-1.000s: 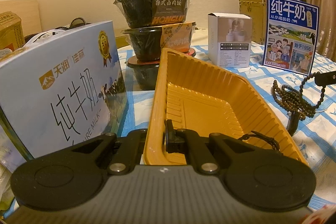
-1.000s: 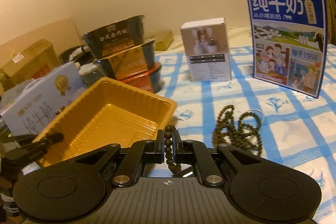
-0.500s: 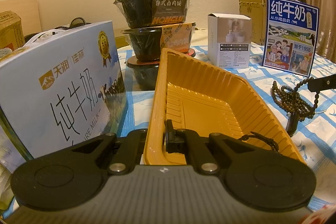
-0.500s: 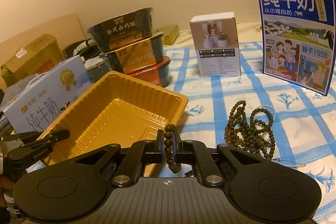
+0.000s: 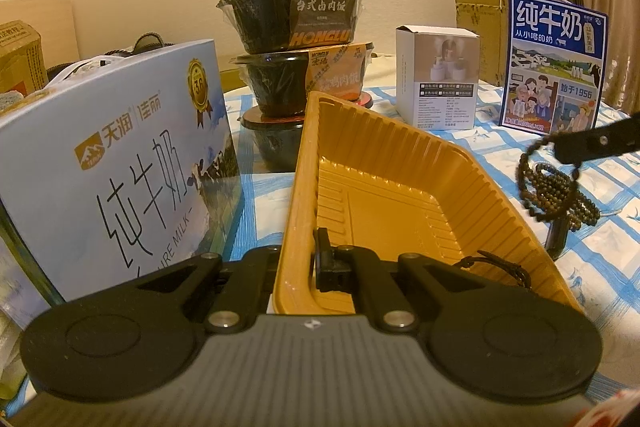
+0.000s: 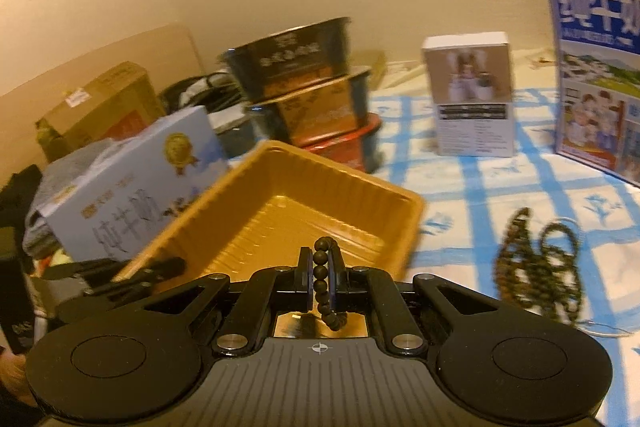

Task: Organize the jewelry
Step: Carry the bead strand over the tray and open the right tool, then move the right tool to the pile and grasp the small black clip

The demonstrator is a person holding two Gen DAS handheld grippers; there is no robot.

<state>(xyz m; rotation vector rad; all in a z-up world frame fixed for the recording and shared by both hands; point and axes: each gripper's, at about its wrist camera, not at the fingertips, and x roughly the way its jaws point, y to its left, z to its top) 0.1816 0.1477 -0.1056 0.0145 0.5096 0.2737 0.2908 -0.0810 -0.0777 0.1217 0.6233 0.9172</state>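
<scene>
My left gripper (image 5: 310, 263) is shut on the near rim of the yellow plastic tray (image 5: 304, 167), one finger inside and one outside. A dark cord piece (image 5: 500, 267) lies in the tray's near right corner. My right gripper (image 6: 322, 267) is shut on a dark bead bracelet (image 6: 320, 283), which loops over the fingertips just in front of the tray (image 6: 340, 167). In the left wrist view the right gripper (image 5: 560, 147) comes in from the right with beads hanging off it. A heap of dark bead strands (image 6: 536, 267) lies on the cloth to the tray's right.
A pale blue milk box (image 5: 120, 167) stands close on the tray's left. Stacked black food bowls (image 5: 292, 15) sit behind it. A small white box (image 5: 438, 79) and a blue milk carton (image 5: 554, 67) stand at the back right on the checked tablecloth (image 5: 600, 267).
My right gripper has swung left toward the tray, carrying the bead bracelet. The heap of beads stays on the cloth. The left gripper and tray have not moved.
</scene>
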